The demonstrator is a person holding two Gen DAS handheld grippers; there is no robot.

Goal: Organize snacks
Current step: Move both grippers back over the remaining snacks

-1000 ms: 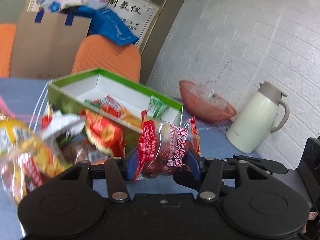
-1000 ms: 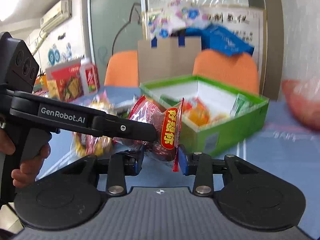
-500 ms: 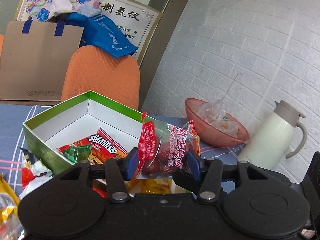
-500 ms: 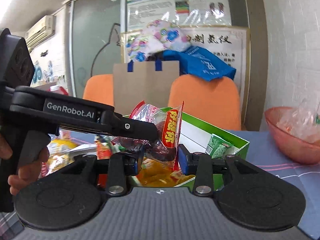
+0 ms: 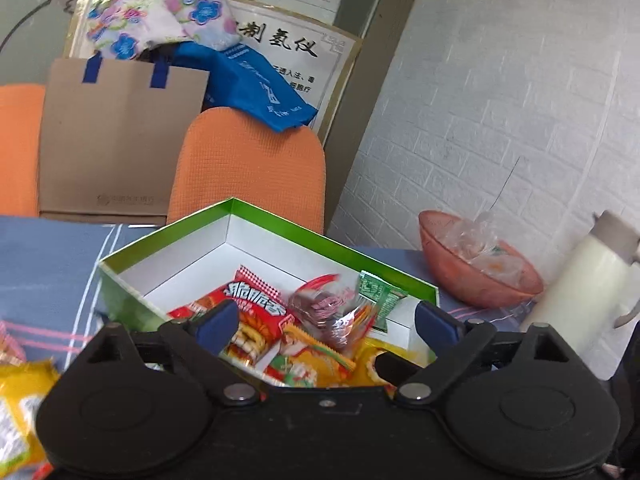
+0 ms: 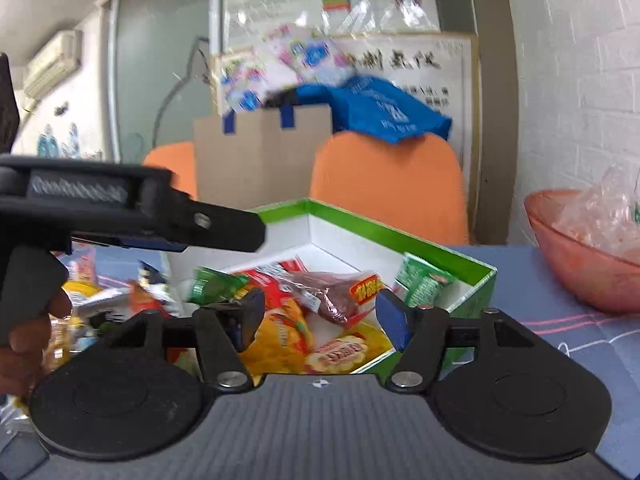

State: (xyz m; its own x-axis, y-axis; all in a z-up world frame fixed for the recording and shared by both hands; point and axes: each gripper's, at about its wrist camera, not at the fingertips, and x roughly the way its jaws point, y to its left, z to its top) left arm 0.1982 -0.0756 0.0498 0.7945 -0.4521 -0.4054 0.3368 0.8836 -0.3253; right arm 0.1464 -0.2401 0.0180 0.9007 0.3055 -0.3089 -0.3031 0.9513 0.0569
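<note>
Both hand-held grippers hang over the green box: the left hand-held gripper (image 5: 326, 326) and the right hand-held gripper (image 6: 320, 312) each have their matte black jaws opening, blue pads spread wide and pressing on nothing. Between and below the left one's pads a crinkly clear packet of dark red dates (image 5: 330, 314) lies loose on the heap inside the box; a similar glossy date packet (image 6: 328, 290) with a yellow and red label lies beneath the right one. The shallow cardboard box (image 5: 276, 216) is green outside and on the rim, plain white within, and sits on the blue cloth-covered bench (image 5: 44, 264) with thin pink and white stripes. Inside it are a shiny red chip bag (image 5: 248, 300), small green sachets (image 5: 376, 290) and yellow wrappers. More crumpled foil packets (image 6: 116, 300) lie on the bench left of the box. A translucent pink bowl (image 5: 476, 280) holding crumpled plastic stands right of it, near a smooth cream jug (image 5: 580, 280). A hand (image 6: 28, 332) grips the left tool's black handle.
</note>
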